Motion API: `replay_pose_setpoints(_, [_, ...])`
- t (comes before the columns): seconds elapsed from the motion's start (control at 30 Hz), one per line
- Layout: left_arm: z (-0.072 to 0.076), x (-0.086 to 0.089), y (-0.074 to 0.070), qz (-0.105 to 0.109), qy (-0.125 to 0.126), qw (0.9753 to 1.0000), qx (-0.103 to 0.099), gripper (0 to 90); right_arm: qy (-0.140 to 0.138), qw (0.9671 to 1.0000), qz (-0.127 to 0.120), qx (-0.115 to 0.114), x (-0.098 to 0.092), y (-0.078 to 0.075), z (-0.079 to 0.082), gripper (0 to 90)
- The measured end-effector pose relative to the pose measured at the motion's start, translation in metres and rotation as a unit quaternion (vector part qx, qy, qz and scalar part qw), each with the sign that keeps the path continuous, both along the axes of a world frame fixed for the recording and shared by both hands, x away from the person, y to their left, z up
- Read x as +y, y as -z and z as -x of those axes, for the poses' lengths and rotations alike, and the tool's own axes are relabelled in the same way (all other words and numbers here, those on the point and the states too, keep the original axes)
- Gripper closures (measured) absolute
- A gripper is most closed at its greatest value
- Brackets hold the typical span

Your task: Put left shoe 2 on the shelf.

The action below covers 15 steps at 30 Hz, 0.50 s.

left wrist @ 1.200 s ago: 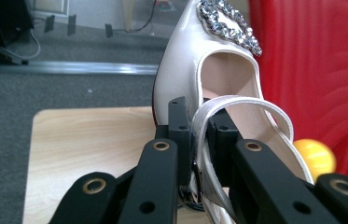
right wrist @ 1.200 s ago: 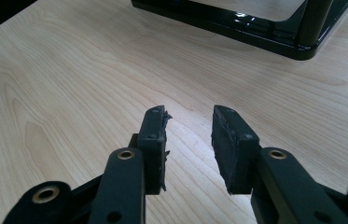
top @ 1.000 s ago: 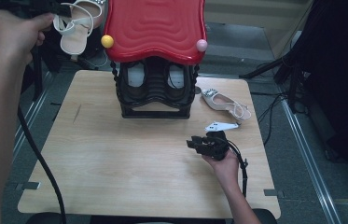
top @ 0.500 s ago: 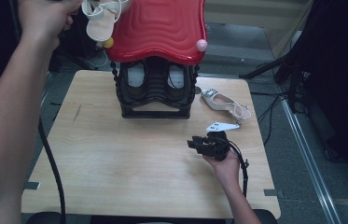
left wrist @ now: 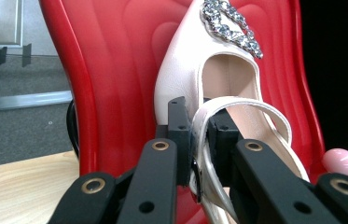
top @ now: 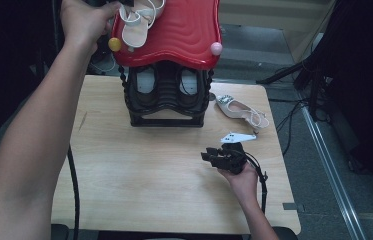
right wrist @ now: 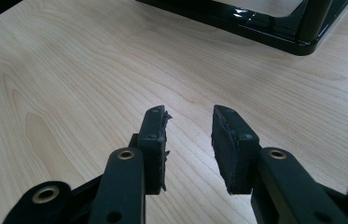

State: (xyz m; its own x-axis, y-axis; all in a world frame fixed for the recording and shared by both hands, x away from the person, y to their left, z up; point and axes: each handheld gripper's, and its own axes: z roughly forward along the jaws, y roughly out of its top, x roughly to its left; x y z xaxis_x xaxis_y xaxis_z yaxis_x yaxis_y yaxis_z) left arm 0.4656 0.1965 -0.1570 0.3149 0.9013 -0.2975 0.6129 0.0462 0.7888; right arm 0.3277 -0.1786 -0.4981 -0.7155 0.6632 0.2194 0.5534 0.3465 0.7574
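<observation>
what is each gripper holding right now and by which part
The left gripper is shut on the white shoe, pinching its heel strap over the red rack top. The right gripper is open above the table, holding nothing.

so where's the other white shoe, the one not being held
In the high view the loose white shoe lies flat on the wooden table, at its far right edge, just right of the black shoe rack and beyond the right gripper.
</observation>
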Motion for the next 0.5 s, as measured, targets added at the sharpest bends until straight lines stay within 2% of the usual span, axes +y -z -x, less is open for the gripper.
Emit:
replay_pose_setpoints(0.1, [-0.002, -0.001, 0.004, -0.011, -0.002, 0.9999, 0.0, 83.5, 0.003, 1.0, -0.003, -0.002, -0.002, 0.0, 0.001, 66.3])
replay_pose_setpoints(0.4, [-0.005, 0.004, 0.016, 0.002, -0.011, 0.9999, -0.009, 83.2, 0.004, 1.0, -0.002, -0.003, -0.002, 0.001, 0.001, 66.4])
replay_pose_setpoints(0.5, [-0.004, 0.003, 0.018, -0.003, -0.01, 0.9999, -0.011, 83.1, 0.004, 1.0, -0.002, -0.002, -0.002, 0.001, 0.001, 66.4])
